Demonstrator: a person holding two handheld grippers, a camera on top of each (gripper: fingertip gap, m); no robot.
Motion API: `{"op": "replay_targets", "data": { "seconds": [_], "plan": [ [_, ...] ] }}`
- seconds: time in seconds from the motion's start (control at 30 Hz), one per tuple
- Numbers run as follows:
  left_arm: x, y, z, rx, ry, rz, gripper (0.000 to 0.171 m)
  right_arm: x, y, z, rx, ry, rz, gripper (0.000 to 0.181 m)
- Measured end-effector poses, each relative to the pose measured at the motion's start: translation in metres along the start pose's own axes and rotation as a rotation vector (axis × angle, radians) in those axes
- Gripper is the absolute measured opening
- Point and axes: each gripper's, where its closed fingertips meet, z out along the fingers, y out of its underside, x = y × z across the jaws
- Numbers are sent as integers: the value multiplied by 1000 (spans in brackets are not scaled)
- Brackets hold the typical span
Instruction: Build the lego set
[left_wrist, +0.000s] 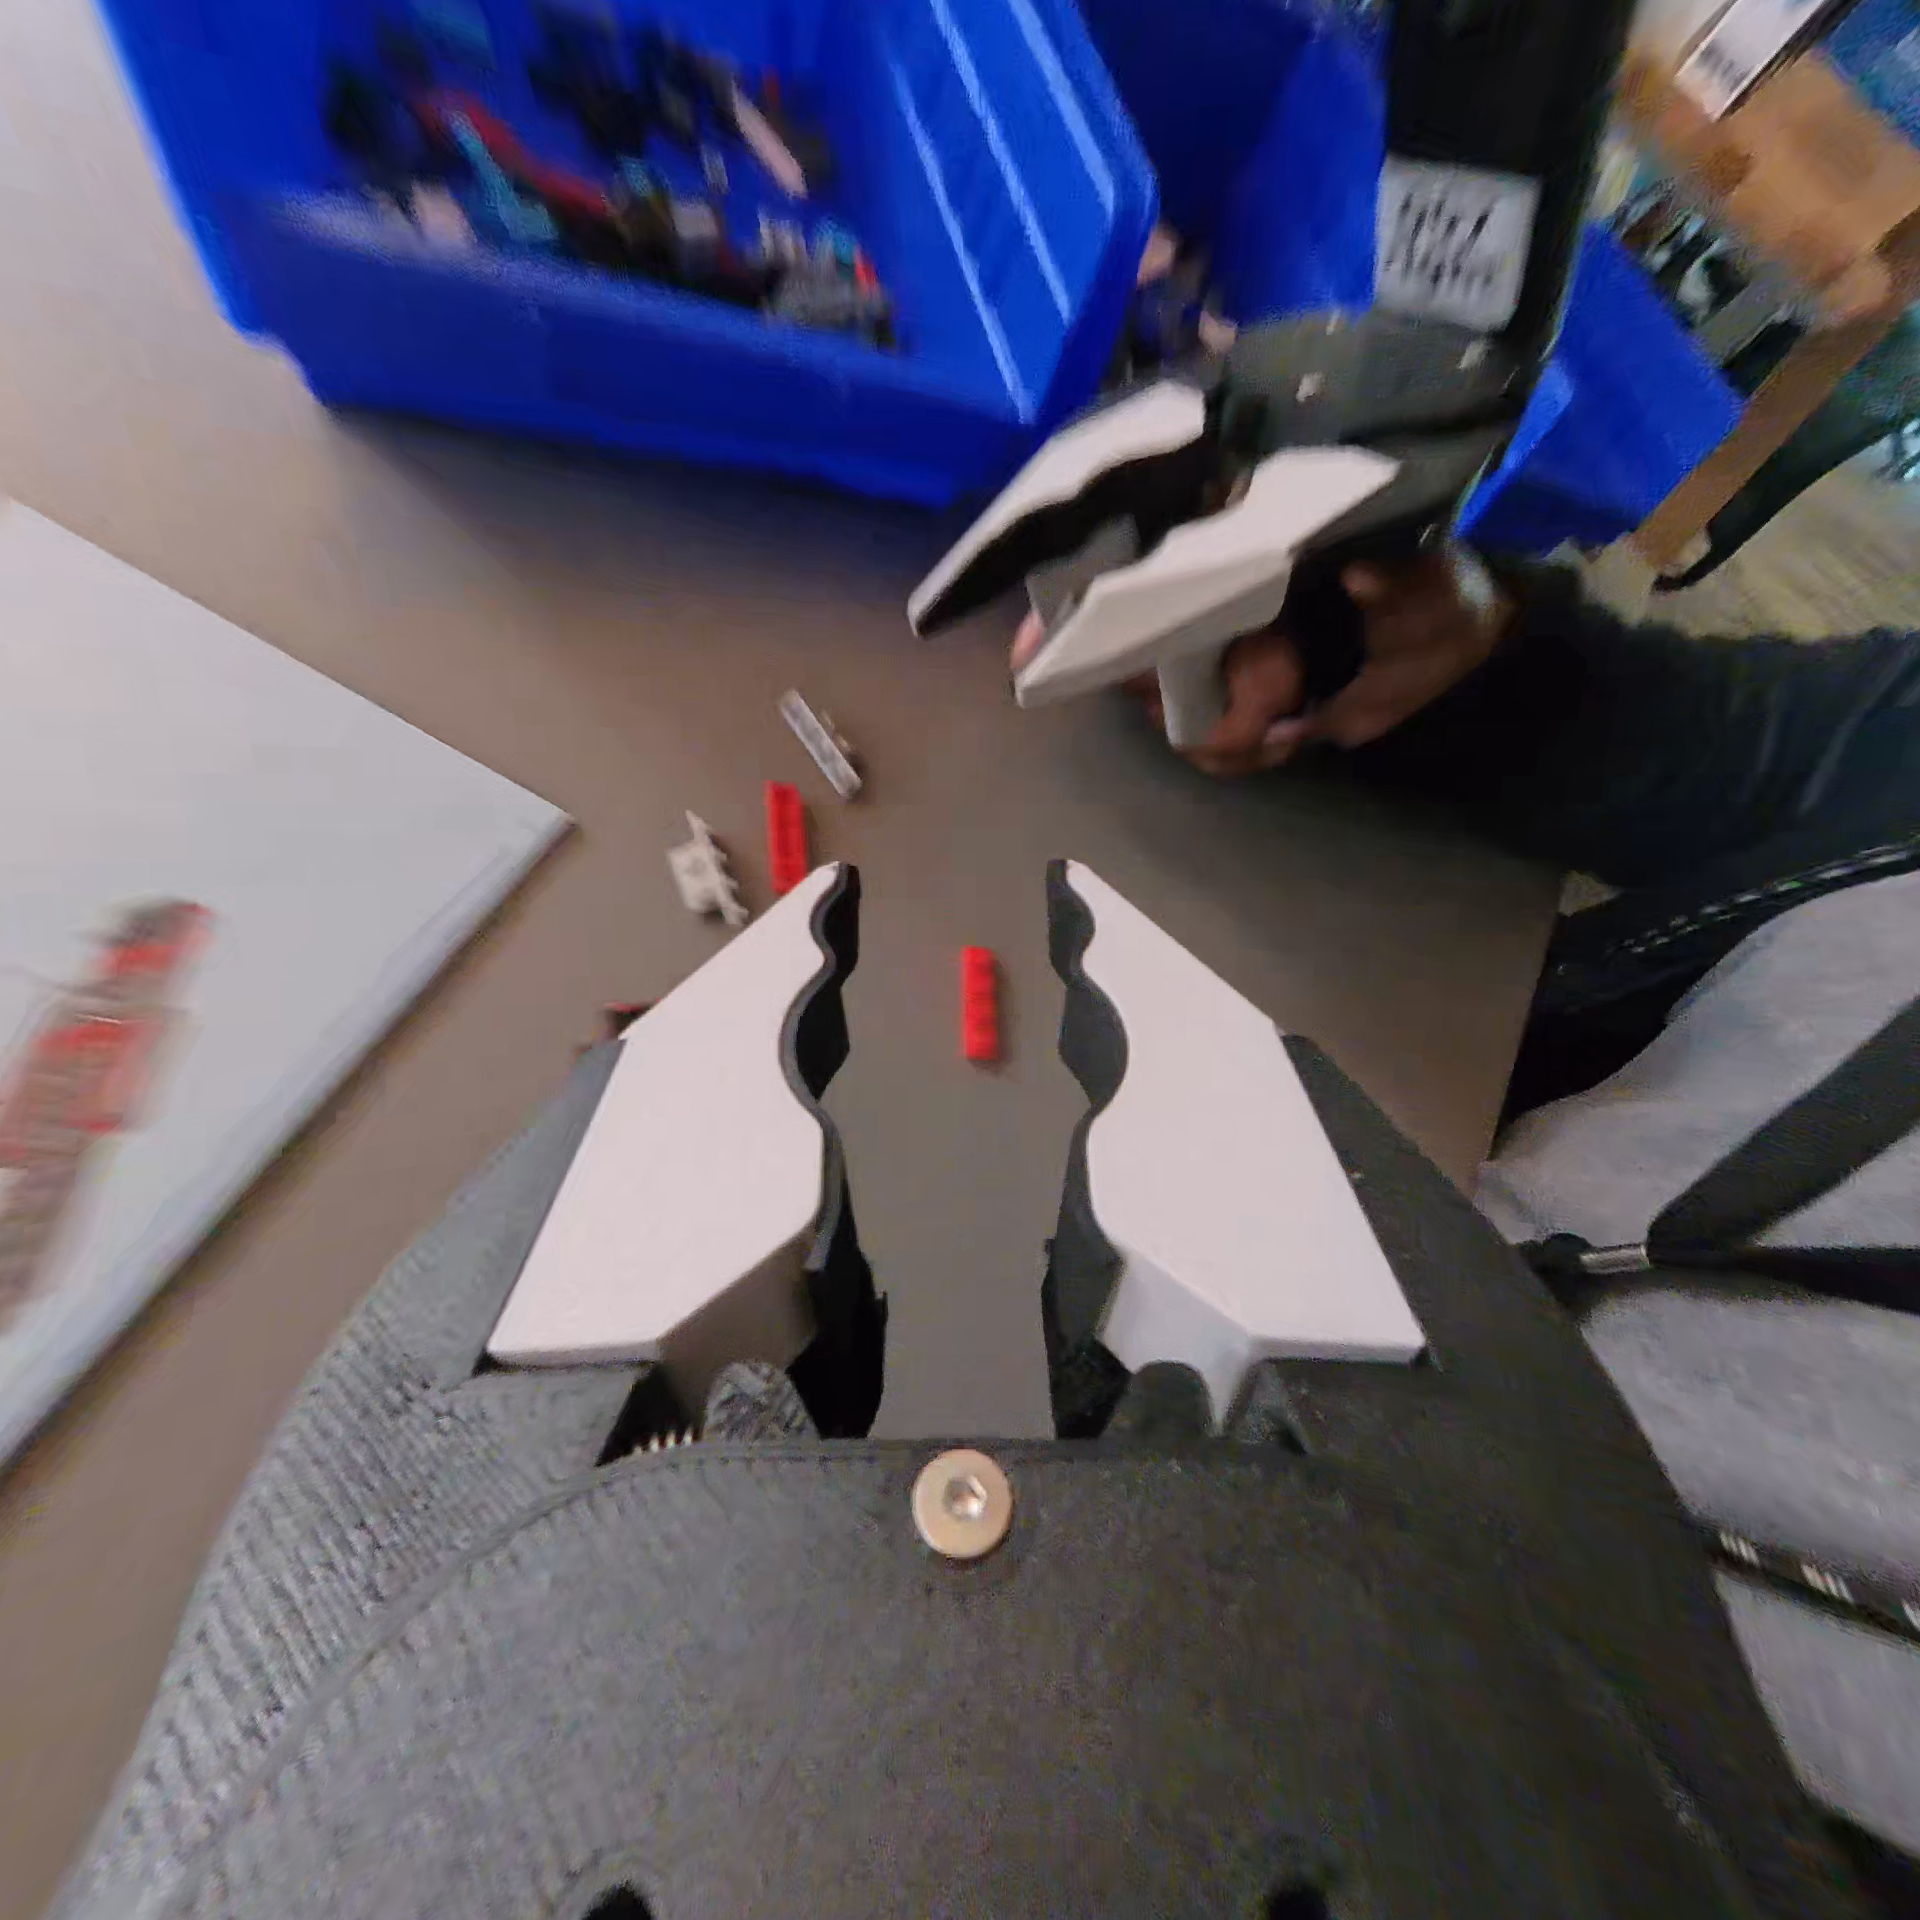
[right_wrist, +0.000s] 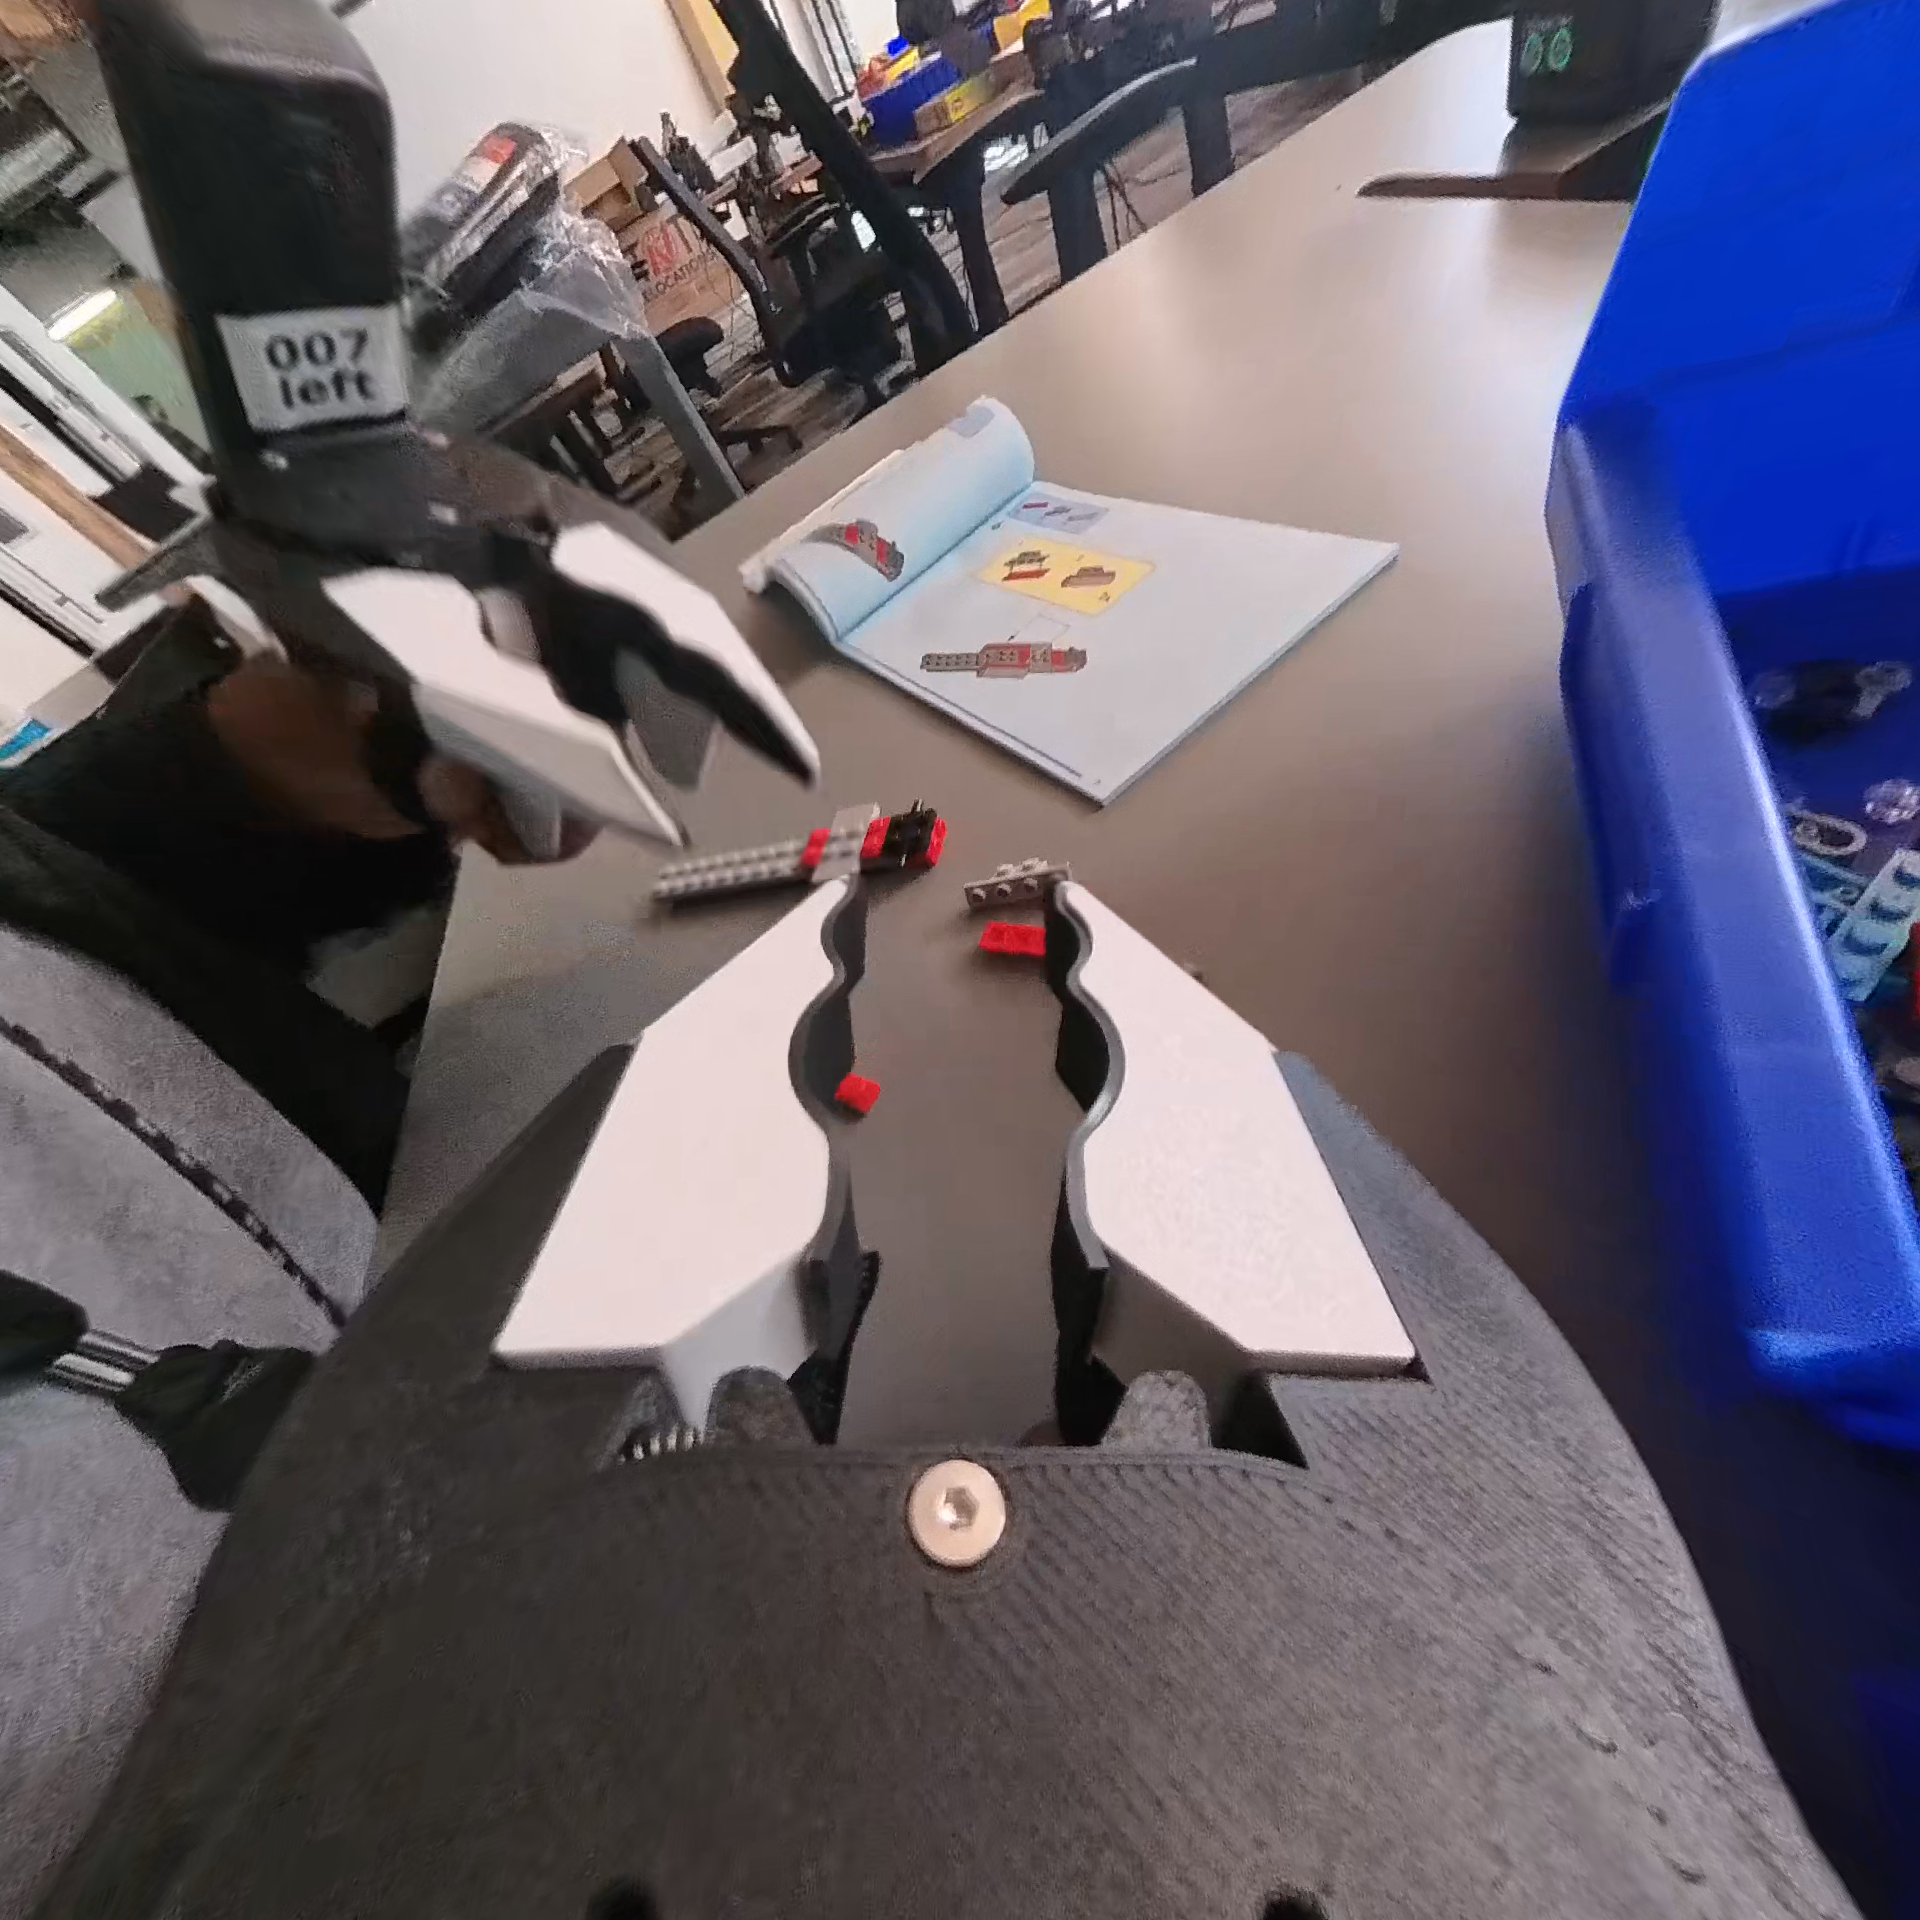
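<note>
1. On the dark counter (right_wrist: 1299, 343) we have blue bins (left_wrist: 644, 343) of loose pieces at the far side; their hard plastic looks stiff and light.
2. Far left lies the open instruction booklet (right_wrist: 1081, 613); thin paper, floppy. We leave its print unread.
3. Both tools hover empty: the left hand-held gripper (left_wrist: 951, 883) gapes over a red plate (left_wrist: 982, 1003), and the right hand-held gripper (right_wrist: 956, 899) stands parted too, holding nothing.
4. Each carries a white label sticker; we do not repeat it.
5. The partial build (right_wrist: 805, 847), grey and red, lies just beyond the right tips; rigid but snap-jointed, so we judge it best pinched across its long sides.
6. Small grey bracket (right_wrist: 1013, 883) and red plates: light, slick, best gripped by their edges.
</note>
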Motion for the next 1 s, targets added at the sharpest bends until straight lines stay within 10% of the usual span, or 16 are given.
{"op": "replay_targets", "data": {
  "seconds": [0.17,0.33,1.0],
  "plan": [
    [-69,-82,-58,179,-90,194,50,5,-16,14,53,48,-66,37],
    [-93,-167,-45,428,18,205,55,7,-30,38,73,64,-118,36],
    [-121,-145,-22,475,-50,170,54,18,-58,35,239,109,-180,33]
  ]
}}
